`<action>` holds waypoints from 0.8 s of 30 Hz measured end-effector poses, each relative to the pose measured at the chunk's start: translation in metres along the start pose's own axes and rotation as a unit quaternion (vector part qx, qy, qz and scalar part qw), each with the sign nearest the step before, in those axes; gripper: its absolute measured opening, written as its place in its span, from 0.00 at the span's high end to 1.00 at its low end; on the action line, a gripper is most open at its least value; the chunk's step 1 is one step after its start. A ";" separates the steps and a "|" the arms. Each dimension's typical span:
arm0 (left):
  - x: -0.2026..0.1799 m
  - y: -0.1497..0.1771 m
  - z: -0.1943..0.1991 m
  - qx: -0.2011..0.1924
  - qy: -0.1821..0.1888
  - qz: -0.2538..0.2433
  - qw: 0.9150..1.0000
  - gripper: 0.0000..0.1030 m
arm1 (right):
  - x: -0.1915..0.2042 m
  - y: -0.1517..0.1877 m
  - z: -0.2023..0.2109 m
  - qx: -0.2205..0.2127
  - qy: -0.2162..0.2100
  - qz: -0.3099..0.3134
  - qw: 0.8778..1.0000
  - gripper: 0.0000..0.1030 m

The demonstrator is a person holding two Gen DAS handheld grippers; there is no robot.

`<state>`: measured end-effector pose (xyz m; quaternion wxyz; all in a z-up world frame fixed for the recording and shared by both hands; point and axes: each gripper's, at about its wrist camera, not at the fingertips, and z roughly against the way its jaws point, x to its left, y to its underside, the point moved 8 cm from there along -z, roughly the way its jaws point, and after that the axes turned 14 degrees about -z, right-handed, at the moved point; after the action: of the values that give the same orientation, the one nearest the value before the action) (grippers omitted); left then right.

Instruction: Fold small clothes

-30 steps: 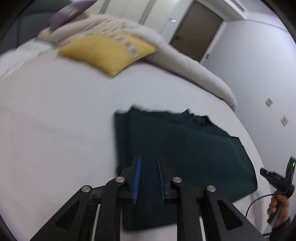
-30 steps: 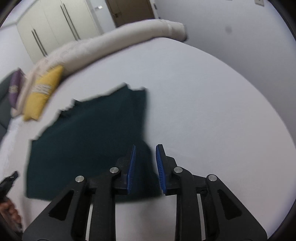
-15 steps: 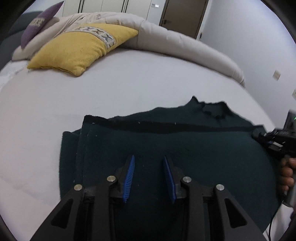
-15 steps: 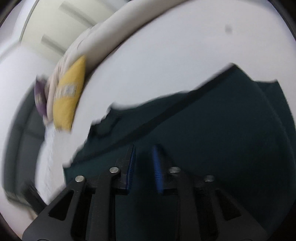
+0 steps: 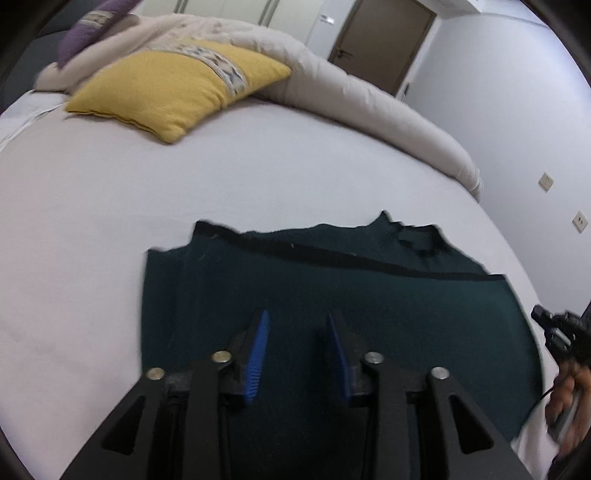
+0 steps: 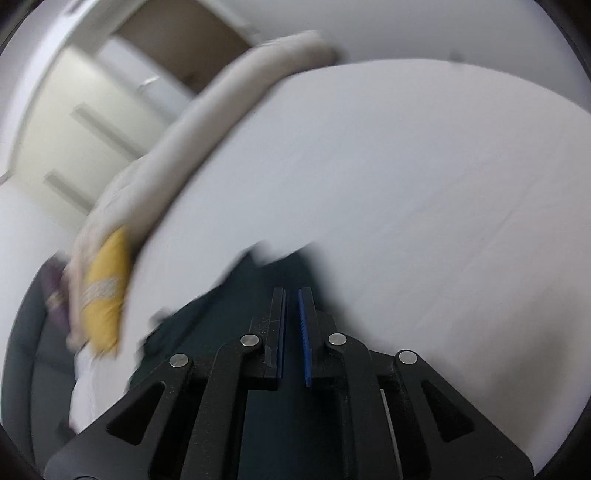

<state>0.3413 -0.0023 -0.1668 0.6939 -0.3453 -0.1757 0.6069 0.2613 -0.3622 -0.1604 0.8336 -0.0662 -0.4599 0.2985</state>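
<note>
A dark green garment (image 5: 332,291) lies flat and partly folded on the white bed (image 5: 110,206), its collar at the far right. My left gripper (image 5: 297,321) is open and empty, hovering over the garment's near edge. The right gripper (image 5: 554,328) shows at the right edge of the left wrist view, beside the garment's right side. In the blurred right wrist view my right gripper (image 6: 291,295) has its jaws nearly together over the garment's edge (image 6: 221,314); I cannot tell whether cloth is pinched between them.
A yellow cushion (image 5: 177,85) and a rolled beige duvet (image 5: 369,96) lie along the far side of the bed. A purple cushion (image 5: 88,18) sits behind them. A brown door (image 5: 380,48) and wardrobe stand beyond. The wall with sockets (image 5: 546,181) is right.
My right gripper's jaws have narrowed from open to nearly together, and its view has swung quickly across the bed. My left gripper has drawn back slightly and stays open over the garment.
</note>
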 end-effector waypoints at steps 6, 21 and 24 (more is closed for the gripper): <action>-0.026 0.047 0.050 0.002 -0.013 -0.025 1.000 0.47 | 0.071 0.155 0.005 0.148 -0.064 0.122 0.979 0.64; -0.012 0.089 0.047 0.048 -0.011 -0.037 0.998 0.50 | -0.026 0.135 0.014 0.095 0.016 0.009 0.995 0.72; -0.009 0.089 0.056 0.051 -0.014 -0.033 0.998 0.50 | -0.049 0.105 0.050 0.038 0.063 -0.016 0.997 0.68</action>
<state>0.2384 0.0058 -0.1874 0.7276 -0.2951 -0.1650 0.5969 0.1559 -0.3129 -0.2082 0.8676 -0.0458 -0.3959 0.2975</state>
